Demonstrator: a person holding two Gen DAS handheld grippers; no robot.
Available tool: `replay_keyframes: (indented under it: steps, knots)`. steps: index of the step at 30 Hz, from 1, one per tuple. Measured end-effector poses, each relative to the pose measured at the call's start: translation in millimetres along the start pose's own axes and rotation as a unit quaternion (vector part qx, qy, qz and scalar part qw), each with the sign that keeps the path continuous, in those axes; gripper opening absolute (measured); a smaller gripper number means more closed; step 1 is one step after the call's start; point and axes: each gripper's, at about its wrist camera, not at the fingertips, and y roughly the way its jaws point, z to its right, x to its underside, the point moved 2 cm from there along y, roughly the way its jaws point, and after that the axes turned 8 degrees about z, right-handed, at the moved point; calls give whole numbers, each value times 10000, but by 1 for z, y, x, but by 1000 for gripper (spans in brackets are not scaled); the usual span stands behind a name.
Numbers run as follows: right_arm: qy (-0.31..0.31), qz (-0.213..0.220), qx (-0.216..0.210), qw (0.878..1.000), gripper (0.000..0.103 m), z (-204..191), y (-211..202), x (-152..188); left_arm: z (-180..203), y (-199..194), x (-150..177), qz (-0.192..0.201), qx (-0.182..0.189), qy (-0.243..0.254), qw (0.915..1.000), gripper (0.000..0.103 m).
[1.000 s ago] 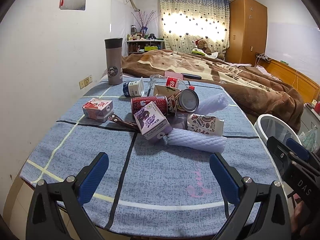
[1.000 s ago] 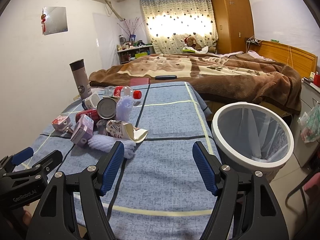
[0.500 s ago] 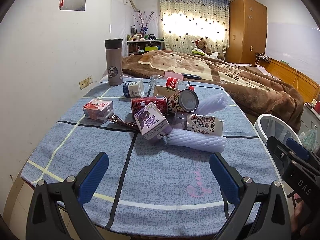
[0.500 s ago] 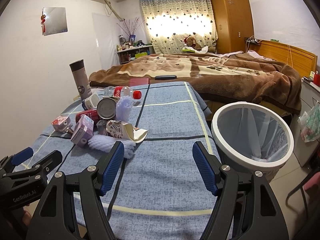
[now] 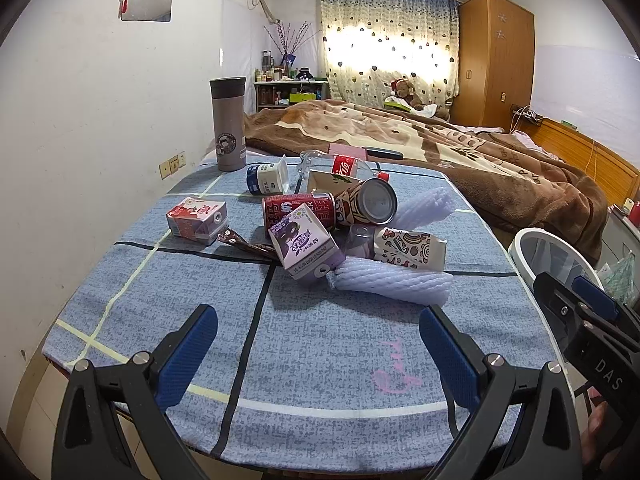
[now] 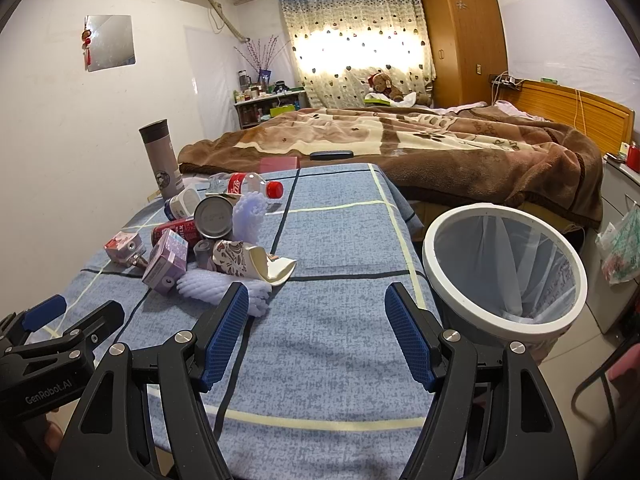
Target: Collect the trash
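The left gripper (image 5: 318,344) hovers over the near edge of the blue checked cloth-covered counter (image 5: 360,344), its blue-padded fingers (image 5: 188,354) spread wide and holding nothing. The right gripper (image 6: 316,332) hangs beside it, fingers (image 6: 408,340) likewise spread and empty. In the left wrist view the trash pile lies at twelve o'clock from the left gripper: a purple milk carton (image 5: 306,246), a white foam net sleeve (image 5: 390,284), a patterned paper cup (image 5: 410,248) lying on its side, a red drink can (image 5: 298,210), a silver-ended tin can (image 5: 370,202) and a pink carton (image 5: 197,220) at ten o'clock. The white-rimmed round waste bin (image 6: 504,268) with a clear liner stands off the counter's edge, at two o'clock from the right gripper. A grey thermos flask (image 5: 228,124) stands upright at the far corner.
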Motion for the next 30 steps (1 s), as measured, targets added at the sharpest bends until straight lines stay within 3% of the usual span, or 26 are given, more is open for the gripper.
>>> replay_keyframes:
  steps: [30]
  knots:
    - [-34,15,-188,9998,72,-5,7,1,-7,4,-1,-73,35,-47,10000,103]
